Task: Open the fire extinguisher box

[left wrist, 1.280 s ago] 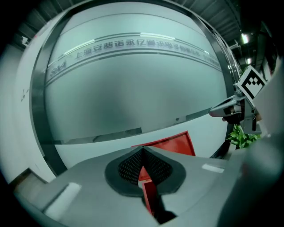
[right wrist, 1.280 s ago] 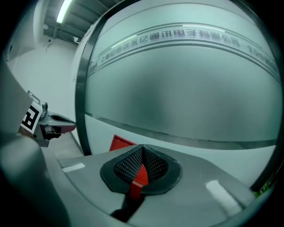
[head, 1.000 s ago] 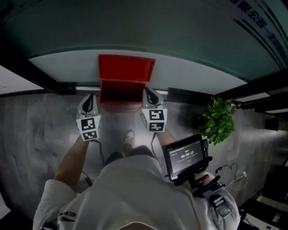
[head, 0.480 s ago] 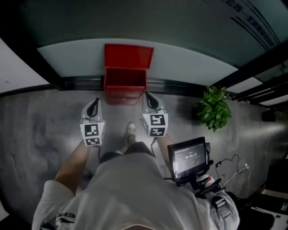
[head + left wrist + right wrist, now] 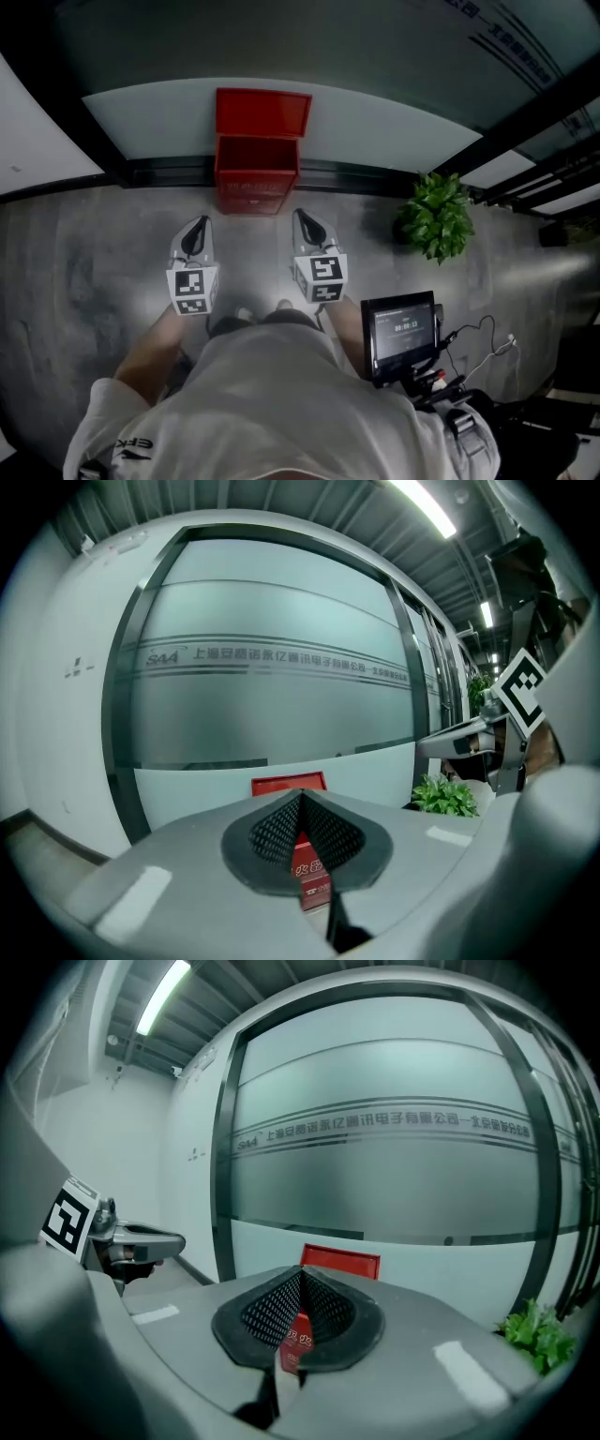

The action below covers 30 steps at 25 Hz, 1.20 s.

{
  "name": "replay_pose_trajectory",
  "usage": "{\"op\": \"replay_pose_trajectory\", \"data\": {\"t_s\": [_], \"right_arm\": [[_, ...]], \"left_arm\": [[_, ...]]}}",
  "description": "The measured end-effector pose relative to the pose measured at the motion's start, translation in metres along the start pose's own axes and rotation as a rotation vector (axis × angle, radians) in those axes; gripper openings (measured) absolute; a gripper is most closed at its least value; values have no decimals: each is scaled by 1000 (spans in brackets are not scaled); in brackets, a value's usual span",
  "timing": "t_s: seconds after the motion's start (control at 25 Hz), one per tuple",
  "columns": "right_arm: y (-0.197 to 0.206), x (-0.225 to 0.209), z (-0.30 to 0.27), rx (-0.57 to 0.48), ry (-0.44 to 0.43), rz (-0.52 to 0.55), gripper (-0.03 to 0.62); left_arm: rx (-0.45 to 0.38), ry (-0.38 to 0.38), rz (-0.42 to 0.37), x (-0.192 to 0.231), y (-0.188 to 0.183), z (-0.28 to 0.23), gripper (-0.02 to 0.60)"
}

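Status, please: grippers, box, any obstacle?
Left gripper, right gripper: jaws shut, empty. Red rectangular fire extinguisher box ahead: lid up. Green potted plant aside, no obstacle.

The grey floor (image 5: 84, 281) bears an open red box (image 5: 256, 178) and a potted plant (image 5: 433, 220).

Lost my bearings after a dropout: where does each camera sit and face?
Head view: on the person's head, steeply down at the open red box; shirt, forearms, left tool, right tool show.
Left gripper view: on the left tool, along its shut jaws toward the box; right tool at right.
Right gripper view: on the right tool, shut jaws toward the box; left tool at left.
Shared: box and plant.
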State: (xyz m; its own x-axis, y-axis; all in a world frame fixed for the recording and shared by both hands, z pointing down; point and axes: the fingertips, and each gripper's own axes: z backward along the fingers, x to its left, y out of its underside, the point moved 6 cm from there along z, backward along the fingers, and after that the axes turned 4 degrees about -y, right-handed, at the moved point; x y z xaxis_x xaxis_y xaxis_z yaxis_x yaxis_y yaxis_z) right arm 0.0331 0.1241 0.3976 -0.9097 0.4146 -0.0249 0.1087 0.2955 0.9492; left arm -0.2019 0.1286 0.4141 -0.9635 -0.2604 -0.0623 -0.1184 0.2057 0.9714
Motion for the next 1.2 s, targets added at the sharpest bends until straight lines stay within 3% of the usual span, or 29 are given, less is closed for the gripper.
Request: {"op": "replay_pose_trajectory", "data": {"t_s": [0.32,0.72,1.2], "right_arm": [[7,-8,53,-11,-51,-14,12],[31,-41,103,-8,-42,-48,12],[43,-36,109,-2,-72,-28,11]], "left_arm": [[-1,9,18,-49,-7,29,2],[-2,14,19,-98,-7,49,2],[5,9,20,-104,4,54,2]]}}
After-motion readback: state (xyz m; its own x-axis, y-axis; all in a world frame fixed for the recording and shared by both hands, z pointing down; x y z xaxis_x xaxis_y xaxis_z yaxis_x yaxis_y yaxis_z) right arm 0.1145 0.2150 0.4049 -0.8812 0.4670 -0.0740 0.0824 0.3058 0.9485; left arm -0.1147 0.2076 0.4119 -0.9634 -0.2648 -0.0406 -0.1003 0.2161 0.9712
